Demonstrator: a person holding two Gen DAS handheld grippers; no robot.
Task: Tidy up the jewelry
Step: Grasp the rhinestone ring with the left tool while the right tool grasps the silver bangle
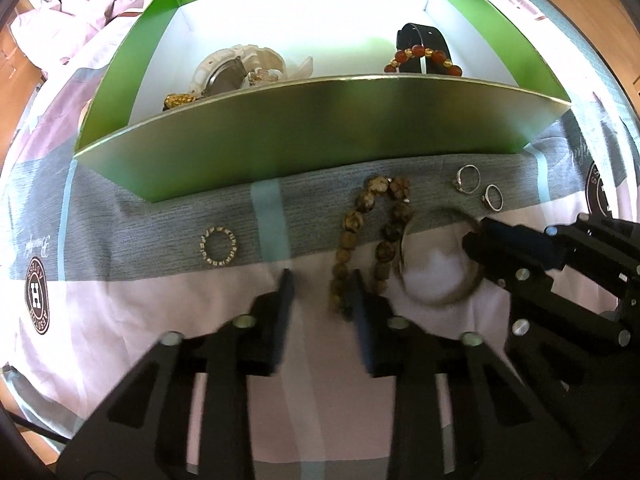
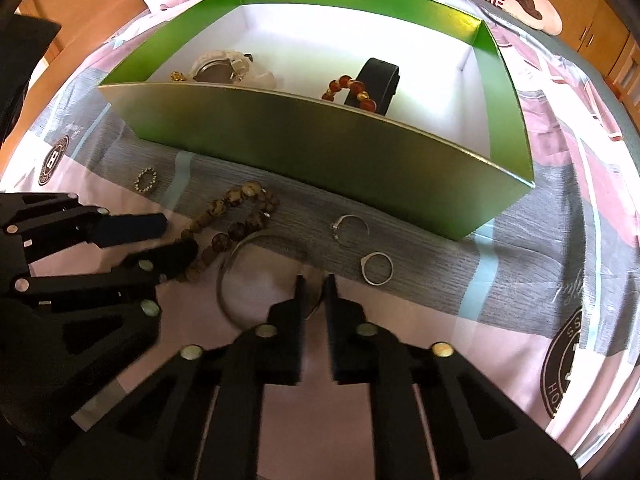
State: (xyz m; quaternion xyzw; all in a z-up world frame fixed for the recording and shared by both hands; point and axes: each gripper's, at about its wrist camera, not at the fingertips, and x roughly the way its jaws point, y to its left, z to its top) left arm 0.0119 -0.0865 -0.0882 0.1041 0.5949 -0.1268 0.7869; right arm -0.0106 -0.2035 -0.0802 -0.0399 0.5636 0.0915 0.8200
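The thin bangle lies on the bedsheet, near the green box; right gripper pinches its rim. Only the right view shows this grip. Left gripper is parted by brown beads. The box holds a watch, red beads, black strap

Hidden behind the box front wall: lower parts of white watch, red beads, black strap. Bangle near edge lost behind right gripper, blurred in left view. Brown bracelet end covered by left gripper.
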